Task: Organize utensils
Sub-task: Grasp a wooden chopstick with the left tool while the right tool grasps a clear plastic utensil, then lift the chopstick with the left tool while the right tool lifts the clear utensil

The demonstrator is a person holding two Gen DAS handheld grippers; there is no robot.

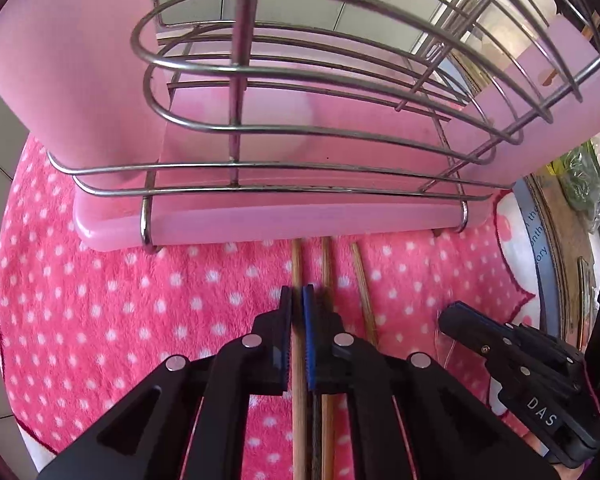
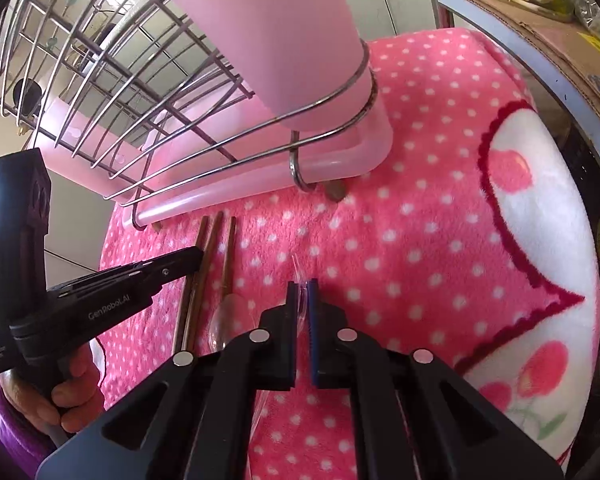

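Three thin brown wooden chopsticks (image 1: pixel 327 264) lie side by side on a pink dotted blanket (image 1: pixel 100 300), their far ends under the pink tray (image 1: pixel 260 220) of a wire rack (image 1: pixel 236 128). The left hand-held gripper (image 1: pixel 297 300) is clamped on the leftmost chopstick (image 1: pixel 296 264). The right hand-held gripper (image 2: pixel 303 300) pinches a clear plastic spoon (image 2: pixel 228 316) lying just beside the chopsticks.
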